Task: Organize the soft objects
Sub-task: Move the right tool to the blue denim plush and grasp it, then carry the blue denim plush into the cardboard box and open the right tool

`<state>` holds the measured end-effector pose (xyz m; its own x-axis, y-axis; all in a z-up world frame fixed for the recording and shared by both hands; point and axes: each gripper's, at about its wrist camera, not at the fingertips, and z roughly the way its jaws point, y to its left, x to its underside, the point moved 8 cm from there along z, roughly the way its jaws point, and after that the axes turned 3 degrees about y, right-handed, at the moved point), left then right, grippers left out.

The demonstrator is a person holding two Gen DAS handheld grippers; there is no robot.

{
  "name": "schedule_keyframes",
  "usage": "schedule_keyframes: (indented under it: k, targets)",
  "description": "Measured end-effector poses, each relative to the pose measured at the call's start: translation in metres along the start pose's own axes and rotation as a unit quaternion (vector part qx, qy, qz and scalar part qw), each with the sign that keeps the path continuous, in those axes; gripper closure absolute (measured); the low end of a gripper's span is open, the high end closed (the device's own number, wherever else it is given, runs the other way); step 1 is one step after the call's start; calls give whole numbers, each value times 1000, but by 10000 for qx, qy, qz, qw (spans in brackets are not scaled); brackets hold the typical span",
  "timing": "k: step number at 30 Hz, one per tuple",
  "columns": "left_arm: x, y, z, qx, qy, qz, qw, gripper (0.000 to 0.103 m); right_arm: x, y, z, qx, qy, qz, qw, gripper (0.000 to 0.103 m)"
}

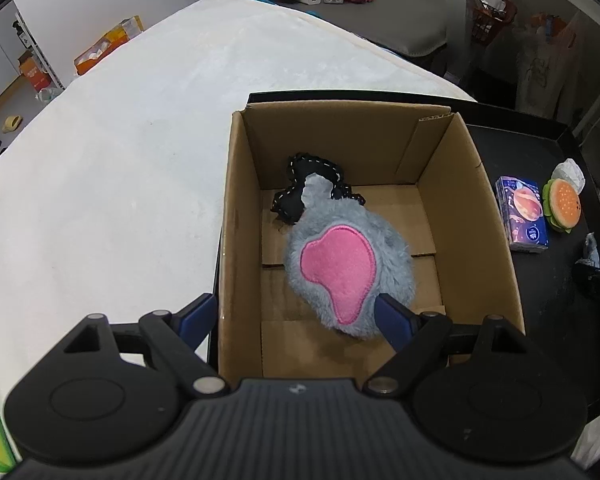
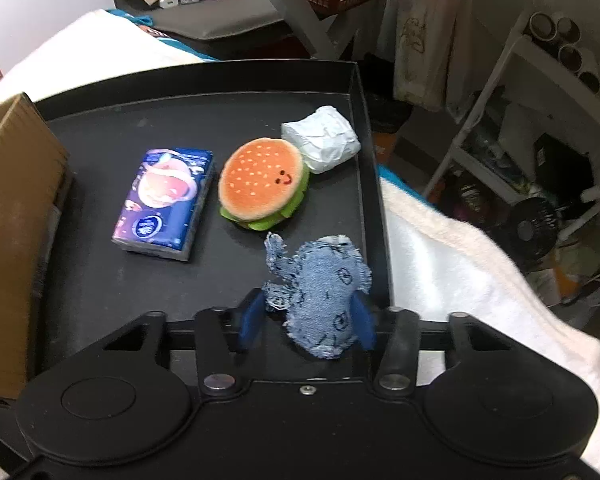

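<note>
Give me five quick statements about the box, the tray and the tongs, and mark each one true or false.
1. The grey plush with the pink patch lies inside the cardboard box. True.
2. The burger plush is in the box. False: it sits on the black tray.
3. The left tongs are clamped on the grey plush. False: they stand open.
4. The denim toy lies between the right tongs. True.
5. The tissue pack lies to the right of the burger plush. False: it is to its left.
</note>
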<state>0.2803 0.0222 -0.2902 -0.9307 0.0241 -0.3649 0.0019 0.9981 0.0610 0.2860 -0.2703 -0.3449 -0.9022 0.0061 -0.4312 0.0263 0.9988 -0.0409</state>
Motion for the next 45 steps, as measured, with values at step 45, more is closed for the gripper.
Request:
schedule_keyframes:
  k: [45]
  targets:
    - [16, 35, -10, 256, -65, -361, 9990, 18, -49, 99, -109, -842, -982, -737, 9889, 82]
